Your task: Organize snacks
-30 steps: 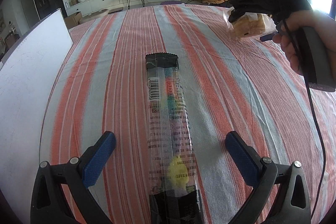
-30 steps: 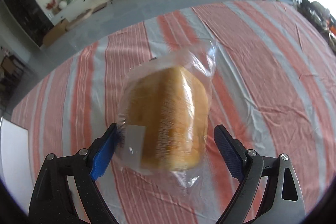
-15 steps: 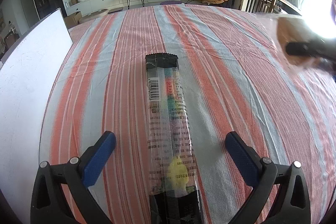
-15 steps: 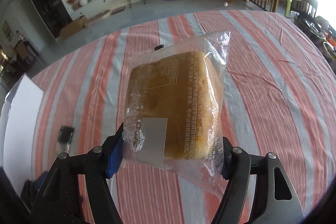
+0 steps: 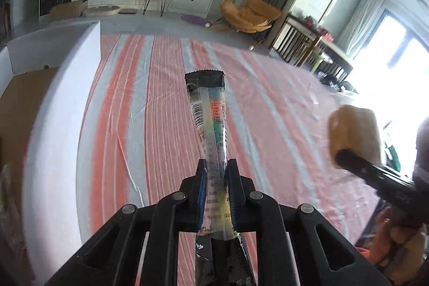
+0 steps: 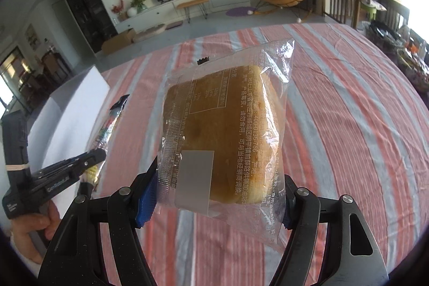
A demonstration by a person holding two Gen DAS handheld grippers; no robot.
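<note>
The striped tablecloth [image 5: 268, 125] fills the scene, with a white box [image 5: 61, 125] along its left edge, probably where the snacks belong. The right gripper [image 6: 218, 195] is clamped on a bagged bread bun [image 6: 225, 136], held clear above the cloth (its jaws wide only because the bun is). The left gripper [image 5: 215, 195] has just closed and pinches a long candy sleeve [image 5: 210, 125] near its near end, far end sticking out unsupported. Best carry both level and unhurried toward the box, letting the sleeve's free end lead in first.
</note>
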